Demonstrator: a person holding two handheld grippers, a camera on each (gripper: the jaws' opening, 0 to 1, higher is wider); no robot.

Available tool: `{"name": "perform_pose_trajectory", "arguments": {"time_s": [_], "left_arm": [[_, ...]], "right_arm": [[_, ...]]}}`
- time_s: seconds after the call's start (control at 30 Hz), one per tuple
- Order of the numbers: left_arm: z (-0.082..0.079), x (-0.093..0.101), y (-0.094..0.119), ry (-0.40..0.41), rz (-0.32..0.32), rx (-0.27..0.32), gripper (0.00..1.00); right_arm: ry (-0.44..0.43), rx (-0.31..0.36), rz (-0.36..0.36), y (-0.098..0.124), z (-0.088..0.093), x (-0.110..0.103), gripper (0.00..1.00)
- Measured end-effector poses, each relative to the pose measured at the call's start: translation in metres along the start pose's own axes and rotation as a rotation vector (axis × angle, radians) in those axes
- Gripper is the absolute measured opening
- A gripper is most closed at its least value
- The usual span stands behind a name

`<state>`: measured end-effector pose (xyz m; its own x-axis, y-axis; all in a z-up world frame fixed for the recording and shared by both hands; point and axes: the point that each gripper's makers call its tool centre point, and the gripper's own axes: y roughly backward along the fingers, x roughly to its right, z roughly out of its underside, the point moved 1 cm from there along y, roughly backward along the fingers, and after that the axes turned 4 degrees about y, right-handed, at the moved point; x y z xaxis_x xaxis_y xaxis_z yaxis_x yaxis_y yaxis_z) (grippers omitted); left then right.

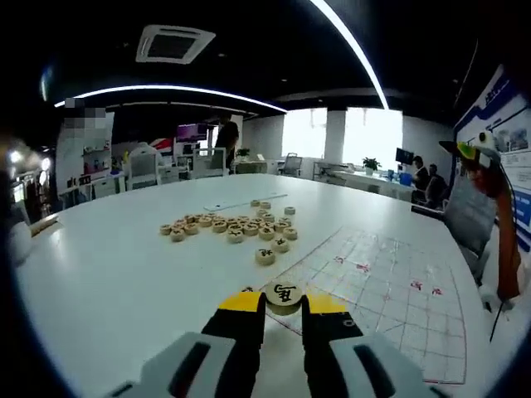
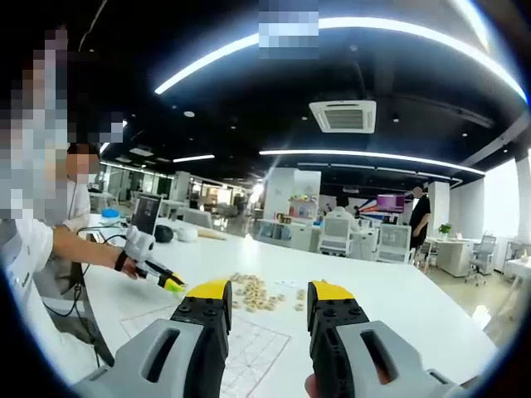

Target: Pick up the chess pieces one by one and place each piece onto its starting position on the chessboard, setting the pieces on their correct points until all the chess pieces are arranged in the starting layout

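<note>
On the white bench (image 1: 108,274), your left gripper (image 1: 284,305) pinches one piece (image 1: 284,293); the chessboard (image 1: 390,303) is bare, the pile (image 1: 236,228) waits, and the right gripper (image 2: 269,308) jaws are spread.

Our left gripper view looks low across the table (image 1: 108,274); our right gripper view sits higher; both share the chessboard (image 1: 390,311).

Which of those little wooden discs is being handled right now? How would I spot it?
Look at the big white table and the chessboard sheet on it. At the sheet's near corner, one round piece sits between the yellow tips of the left hand-held gripper, apart from the loose pile.
</note>
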<state>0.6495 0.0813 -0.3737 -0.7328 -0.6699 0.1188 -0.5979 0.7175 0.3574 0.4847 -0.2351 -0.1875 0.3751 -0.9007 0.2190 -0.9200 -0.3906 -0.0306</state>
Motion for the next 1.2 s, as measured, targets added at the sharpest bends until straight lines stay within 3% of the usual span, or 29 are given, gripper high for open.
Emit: {"name": "perform_pose_trajectory", "arguments": {"time_s": [0.13,0.33,0.67,0.77,1.0,1.2], "left_arm": [[0.011,0.002,-0.007,-0.046,-0.003,-0.038,0.2],[0.021,-0.002,-0.01,-0.029,-0.014,-0.067,0.2],[0.023,-0.011,-0.015,0.025,-0.043,-0.067,0.22],[0.022,-0.008,-0.013,0.059,-0.031,-0.059,0.33],[0.013,0.003,-0.001,0.046,-0.013,-0.047,0.35],[0.003,0.014,0.005,0.024,-0.003,-0.042,0.44]], "right_arm": [[0.002,-0.001,-0.003,0.0,0.0,0.0,0.37],[0.0,0.002,0.006,0.002,-0.001,0.006,0.37],[0.004,0.0,0.003,0.002,-0.002,0.007,0.37],[0.003,-0.001,0.006,0.003,-0.003,0.009,0.37],[0.003,-0.007,0.003,0.001,-0.001,0.01,0.37],[0.004,-0.005,0.002,0.001,-0.002,0.009,0.37]]}}
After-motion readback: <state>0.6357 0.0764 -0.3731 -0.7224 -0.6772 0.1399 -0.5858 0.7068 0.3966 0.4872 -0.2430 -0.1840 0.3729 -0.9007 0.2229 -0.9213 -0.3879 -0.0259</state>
